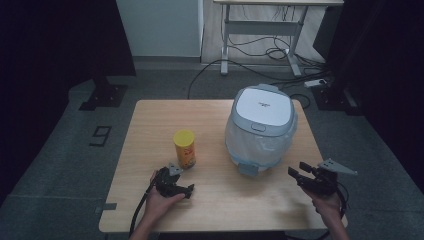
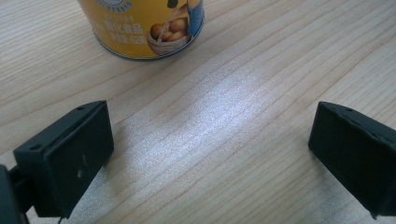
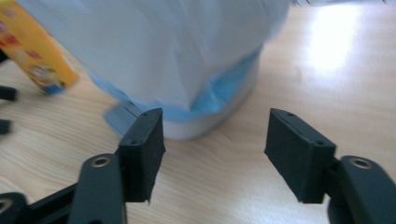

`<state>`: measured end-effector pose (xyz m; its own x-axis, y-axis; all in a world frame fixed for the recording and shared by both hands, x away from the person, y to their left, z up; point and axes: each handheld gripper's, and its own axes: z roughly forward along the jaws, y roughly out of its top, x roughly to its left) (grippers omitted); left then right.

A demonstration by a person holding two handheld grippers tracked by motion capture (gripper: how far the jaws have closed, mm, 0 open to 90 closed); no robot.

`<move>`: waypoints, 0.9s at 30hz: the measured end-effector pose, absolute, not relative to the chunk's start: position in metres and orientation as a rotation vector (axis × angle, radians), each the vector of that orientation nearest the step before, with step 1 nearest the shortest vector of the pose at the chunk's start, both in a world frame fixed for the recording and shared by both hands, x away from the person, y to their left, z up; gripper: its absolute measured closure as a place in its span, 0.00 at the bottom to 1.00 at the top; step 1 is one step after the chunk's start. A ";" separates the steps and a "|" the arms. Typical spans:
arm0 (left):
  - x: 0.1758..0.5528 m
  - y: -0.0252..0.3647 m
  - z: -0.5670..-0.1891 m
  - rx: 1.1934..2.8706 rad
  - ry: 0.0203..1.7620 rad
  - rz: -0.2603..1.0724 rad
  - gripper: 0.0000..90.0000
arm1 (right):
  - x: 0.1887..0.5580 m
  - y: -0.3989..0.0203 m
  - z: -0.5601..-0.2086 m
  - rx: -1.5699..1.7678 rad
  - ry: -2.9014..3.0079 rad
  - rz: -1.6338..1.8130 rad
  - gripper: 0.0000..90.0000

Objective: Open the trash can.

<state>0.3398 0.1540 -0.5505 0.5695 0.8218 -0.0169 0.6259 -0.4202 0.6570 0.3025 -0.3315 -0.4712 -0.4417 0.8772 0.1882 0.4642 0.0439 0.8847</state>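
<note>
High view: you have one wooden table [image 1: 150, 130] carrying two things, one large and one small. The large one is a single white-and-blue lidded appliance [image 1: 261, 127] wrapped in clear plastic, standing right of the table's middle. The small one is a single yellow can [image 1: 184, 148], upright, left of the appliance and well apart from it.

Your left gripper [image 1: 188, 191] rests low over the table just in front of the can. In the left gripper view its jaws stand wide apart with only bare wood between them, and the can's base [image 2: 142, 28] sits just beyond them, untouched.

Your right gripper [image 1: 297, 172] hovers near the table's right edge, pointing at the appliance. In the right gripper view its jaws are apart, holding nothing, and the appliance's wrapped base [image 3: 187, 70] stands near, beyond the tips and clear of them.
</note>
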 end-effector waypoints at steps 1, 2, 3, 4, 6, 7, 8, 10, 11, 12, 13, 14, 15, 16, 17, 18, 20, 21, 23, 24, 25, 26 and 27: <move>0.340 0.154 -0.551 2.183 1.151 0.410 0.00 | 0.302 -0.331 -0.471 1.349 1.923 1.370 0.48; 0.340 0.154 -0.551 2.183 1.150 0.410 0.00 | 0.300 -0.332 -0.462 1.318 1.922 1.397 0.52; 0.340 0.154 -0.551 2.185 1.148 0.409 0.00 | 0.300 -0.332 -0.462 1.318 1.922 1.397 0.52; 0.340 0.154 -0.550 2.185 1.146 0.409 0.00 | 0.299 -0.333 -0.457 1.306 1.921 1.408 0.54; 0.340 0.154 -0.550 2.186 1.144 0.409 0.00 | 0.297 -0.334 -0.449 1.286 1.916 1.438 0.57; 0.339 0.154 -0.550 2.186 1.146 0.409 0.00 | 0.296 -0.335 -0.440 1.272 1.913 1.466 0.62; 0.339 0.154 -0.550 2.186 1.146 0.409 0.00 | 0.296 -0.335 -0.440 1.272 1.913 1.466 0.62; 0.339 0.154 -0.550 2.184 1.149 0.410 0.00 | 0.295 -0.336 -0.431 1.257 1.912 1.487 0.65; 0.339 0.154 -0.550 2.184 1.149 0.410 0.00 | 0.295 -0.336 -0.424 1.235 1.915 1.508 0.68; 0.339 0.154 -0.550 2.184 1.149 0.410 0.00 | 0.295 -0.336 -0.424 1.235 1.915 1.508 0.68; 0.339 0.154 -0.550 2.184 1.149 0.410 0.00 | 0.295 -0.335 -0.420 1.226 1.918 1.517 0.70; 0.339 0.154 -0.550 2.184 1.149 0.410 0.00 | 0.296 -0.335 -0.417 1.219 1.922 1.526 0.71; 0.339 0.154 -0.550 2.184 1.149 0.410 0.00 | 0.296 -0.334 -0.414 1.209 1.925 1.535 0.73; 0.339 0.154 -0.550 2.184 1.149 0.410 0.00 | 0.297 -0.333 -0.407 1.191 1.932 1.550 0.75; 0.339 0.154 -0.550 2.184 1.149 0.410 0.00 | 0.298 -0.332 -0.405 1.183 1.934 1.555 0.76; 0.339 0.154 -0.550 2.184 1.149 0.410 0.00 | 0.298 -0.332 -0.405 1.183 1.934 1.555 0.76; 0.339 0.154 -0.550 2.184 1.149 0.410 0.00 | 0.300 -0.329 -0.397 1.160 1.940 1.575 0.81; 0.339 0.154 -0.550 2.184 1.149 0.410 0.00 | 0.300 -0.329 -0.397 1.160 1.940 1.575 0.81; 0.339 0.154 -0.550 2.184 1.149 0.410 0.00 | 0.302 -0.327 -0.391 1.137 1.947 1.588 0.83; 0.339 0.154 -0.550 2.184 1.149 0.410 0.00 | 0.302 -0.327 -0.391 1.137 1.947 1.588 0.83; 0.339 0.154 -0.550 2.185 1.148 0.410 0.00 | 0.303 -0.326 -0.389 1.132 1.948 1.592 0.83; 0.339 0.154 -0.550 2.184 1.149 0.410 0.00 | 0.304 -0.325 -0.387 1.126 1.949 1.597 0.84; 0.339 0.154 -0.550 2.184 1.149 0.410 0.00 | 0.304 -0.324 -0.385 1.120 1.951 1.600 0.84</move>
